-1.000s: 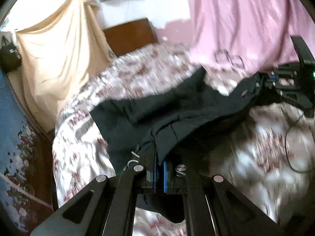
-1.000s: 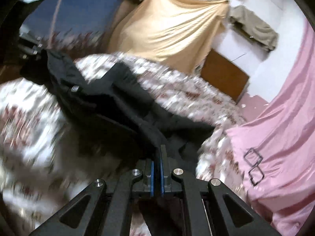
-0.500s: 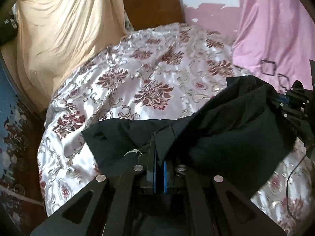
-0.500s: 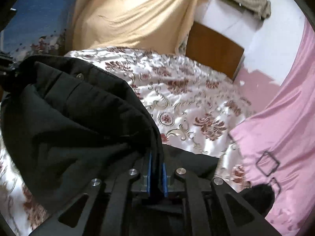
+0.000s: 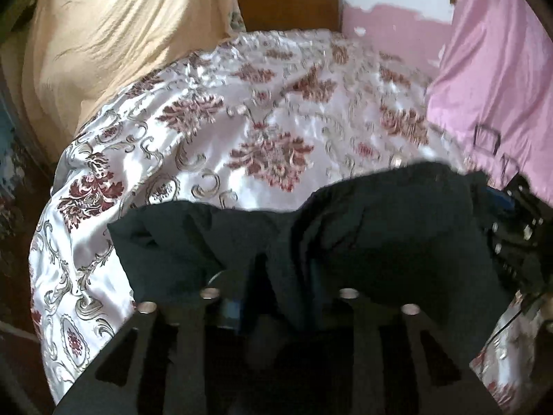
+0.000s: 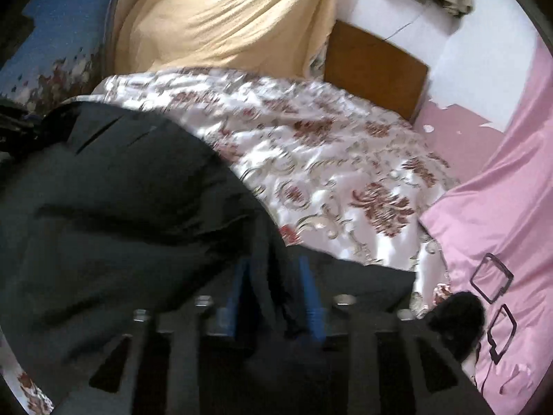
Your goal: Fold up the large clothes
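Observation:
A black garment (image 5: 380,235) lies folded over itself on the near part of the floral satin bedspread (image 5: 262,131). My left gripper (image 5: 276,287) sits low over the garment's left end; its jaws are opening, and a loose fold of the black cloth hangs between the parted fingers without being pinched. In the right wrist view the black garment (image 6: 121,207) fills the left half. My right gripper (image 6: 273,290) is also opening, its blue pads (image 6: 307,294) apart with a ridge of cloth between them. The right gripper (image 5: 518,214) shows at the garment's right end in the left wrist view.
A beige sheet (image 5: 114,41) hangs at the back left beside a wooden headboard (image 5: 287,0). Pink cloth (image 6: 501,207) covers the right side, with a dark lump (image 6: 452,314) and a thin cable on it. Blue patterned fabric (image 6: 58,34) is at the far left.
Both grippers carried the garment's edge across and down onto the rest of the garment. Their jaws, shut on the cloth before, now stand apart.

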`<state>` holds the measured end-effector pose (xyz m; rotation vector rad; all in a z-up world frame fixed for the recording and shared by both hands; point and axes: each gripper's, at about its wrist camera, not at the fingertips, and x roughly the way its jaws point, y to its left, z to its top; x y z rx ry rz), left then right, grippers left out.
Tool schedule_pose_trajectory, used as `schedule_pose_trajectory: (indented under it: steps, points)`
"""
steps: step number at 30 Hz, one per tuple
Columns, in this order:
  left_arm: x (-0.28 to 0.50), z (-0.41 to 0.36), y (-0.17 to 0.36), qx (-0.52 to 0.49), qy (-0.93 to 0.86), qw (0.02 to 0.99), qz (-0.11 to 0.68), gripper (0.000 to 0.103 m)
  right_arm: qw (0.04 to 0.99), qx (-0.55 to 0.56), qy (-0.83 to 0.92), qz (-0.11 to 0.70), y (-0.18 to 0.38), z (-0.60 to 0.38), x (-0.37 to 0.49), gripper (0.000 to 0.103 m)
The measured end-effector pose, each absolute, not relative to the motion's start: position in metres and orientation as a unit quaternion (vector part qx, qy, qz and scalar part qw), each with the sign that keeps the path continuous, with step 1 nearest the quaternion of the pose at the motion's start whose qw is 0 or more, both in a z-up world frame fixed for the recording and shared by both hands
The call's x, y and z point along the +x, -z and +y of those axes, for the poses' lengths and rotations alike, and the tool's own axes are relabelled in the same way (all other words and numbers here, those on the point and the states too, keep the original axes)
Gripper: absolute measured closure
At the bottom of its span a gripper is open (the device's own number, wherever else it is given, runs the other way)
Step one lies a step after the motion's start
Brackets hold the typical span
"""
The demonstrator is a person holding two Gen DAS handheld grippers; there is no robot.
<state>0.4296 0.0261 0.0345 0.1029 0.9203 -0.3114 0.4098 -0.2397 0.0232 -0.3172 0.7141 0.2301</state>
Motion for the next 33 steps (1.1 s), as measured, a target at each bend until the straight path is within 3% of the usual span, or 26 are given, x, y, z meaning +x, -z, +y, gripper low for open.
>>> schedule_pose_trajectory:
  steps: [1, 3, 11, 18, 25, 33]
  points:
    - [0.428, 0.028, -0.041, 0.042, 0.149, 0.888, 0.434, 0.044, 0.925, -0.142, -0.107, 0.336, -0.027, -0.245, 0.408, 0.030]
    - [0.417, 0.040, -0.058, 0.018, 0.125, 0.910, 0.394, 0.017, 0.944, -0.105, -0.104, 0.296, -0.041, -0.257, 0.397, 0.019]
    - [0.360, 0.035, -0.072, 0.031, 0.161, 0.941, 0.295, 0.015, 0.958, -0.095, -0.164, 0.217, -0.062, -0.237, 0.343, 0.019]
    - [0.397, -0.007, -0.023, 0.092, 0.153, 0.928, 0.328, 0.015, 0.950, -0.097, -0.136, 0.263, -0.029, -0.229, 0.393, 0.019]
    - [0.452, 0.016, 0.012, 0.027, 0.147, 0.918, 0.367, 0.014, 0.934, -0.050, -0.145, 0.322, 0.005, -0.248, 0.452, 0.007]
    - [0.486, 0.031, 0.032, -0.038, 0.164, 0.907, 0.386, 0.012, 0.914, 0.005, -0.161, 0.372, 0.038, -0.257, 0.488, 0.006]
